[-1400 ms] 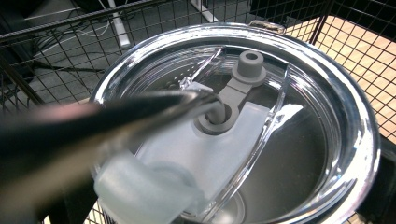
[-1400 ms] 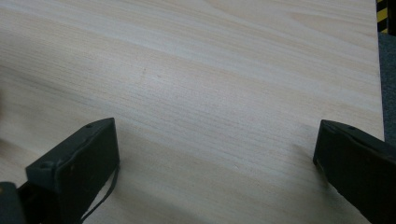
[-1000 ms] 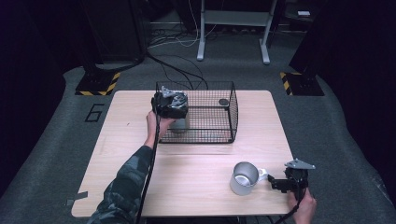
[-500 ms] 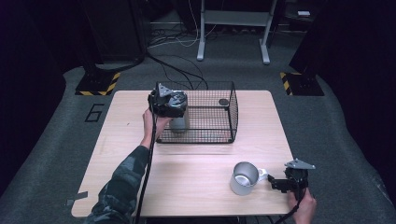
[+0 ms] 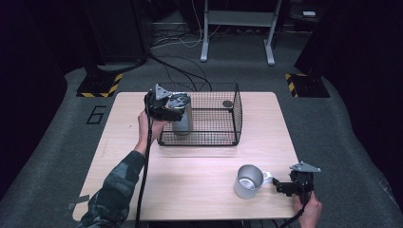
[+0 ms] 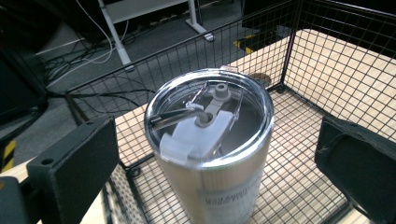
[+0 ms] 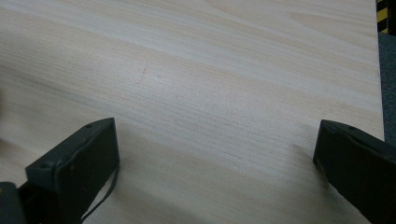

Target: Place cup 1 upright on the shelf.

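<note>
Your left claw (image 5: 167, 103) has backed off toward basket's left edge over last second. Its jaws now spread wide either side of steel tumbler (image 6: 210, 140), clear of its wall. Tumbler stands upright inside wire basket (image 5: 223, 138), near left end, clear lid on. Reads as tumbler delivered, grip let go. Your left hand (image 5: 148, 126) holds claw above basket rim, angled down. Your right claw (image 5: 284, 186) rests low on desk (image 5: 190, 180), jaws apart on nothing, just beside metal mug (image 5: 248, 180).
</note>
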`<act>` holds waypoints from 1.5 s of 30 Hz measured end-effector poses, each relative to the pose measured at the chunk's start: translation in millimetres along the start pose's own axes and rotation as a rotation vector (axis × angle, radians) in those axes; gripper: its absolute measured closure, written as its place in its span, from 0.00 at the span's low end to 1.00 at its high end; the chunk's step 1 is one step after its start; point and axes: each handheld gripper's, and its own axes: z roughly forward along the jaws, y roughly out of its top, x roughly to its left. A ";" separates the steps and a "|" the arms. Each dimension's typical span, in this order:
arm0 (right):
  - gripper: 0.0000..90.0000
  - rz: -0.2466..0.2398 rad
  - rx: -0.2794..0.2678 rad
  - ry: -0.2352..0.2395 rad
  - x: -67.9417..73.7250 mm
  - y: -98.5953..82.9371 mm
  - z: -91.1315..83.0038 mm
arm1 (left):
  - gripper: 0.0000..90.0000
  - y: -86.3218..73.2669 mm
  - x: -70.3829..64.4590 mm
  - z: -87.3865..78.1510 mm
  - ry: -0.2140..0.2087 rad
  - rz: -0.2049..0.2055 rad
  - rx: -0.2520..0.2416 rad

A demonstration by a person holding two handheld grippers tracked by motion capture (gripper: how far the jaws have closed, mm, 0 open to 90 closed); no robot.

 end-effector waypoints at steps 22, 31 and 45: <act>0.00 -0.009 0.000 0.000 -0.5 -0.2 0.1 | 0.00 -27.2 -8.0 -50.3 -0.034 0.045 0.010; 0.00 -0.006 0.000 -0.002 -0.4 0.0 0.2 | 0.00 -50.4 -16.4 -67.4 -0.101 0.046 0.033; 0.00 -0.001 0.005 -0.001 -0.4 0.2 0.2 | 0.00 -110.9 -22.4 -70.8 -0.106 0.056 0.144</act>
